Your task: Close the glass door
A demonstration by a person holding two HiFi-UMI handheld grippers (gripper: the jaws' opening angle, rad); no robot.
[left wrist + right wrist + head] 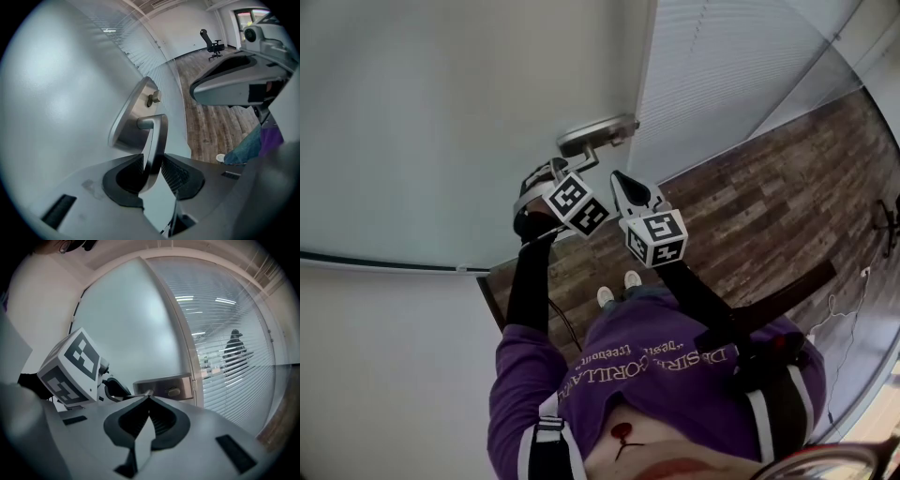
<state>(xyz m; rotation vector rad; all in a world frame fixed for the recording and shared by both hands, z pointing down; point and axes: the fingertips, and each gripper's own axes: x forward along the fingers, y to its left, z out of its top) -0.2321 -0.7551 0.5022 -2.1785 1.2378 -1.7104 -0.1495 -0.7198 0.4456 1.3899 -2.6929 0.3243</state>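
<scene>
The frosted glass door (441, 112) fills the left of the head view, with a steel handle plate (598, 133) at its edge. My left gripper (555, 172) is shut on the steel lever handle (157, 138), which runs down from the plate (133, 117) between the two pads. My right gripper (623, 187) hovers just right of the left one, jaws shut and empty, tips (149, 399) pointing at the handle plate (166, 386). The left gripper's marker cube (70, 371) shows beside it.
A glass partition with white blinds (722, 66) stands right of the door. Dark wood floor (769, 206) lies below. An office chair (211, 44) stands far across the room. The person's feet (619, 286) are near the door's edge.
</scene>
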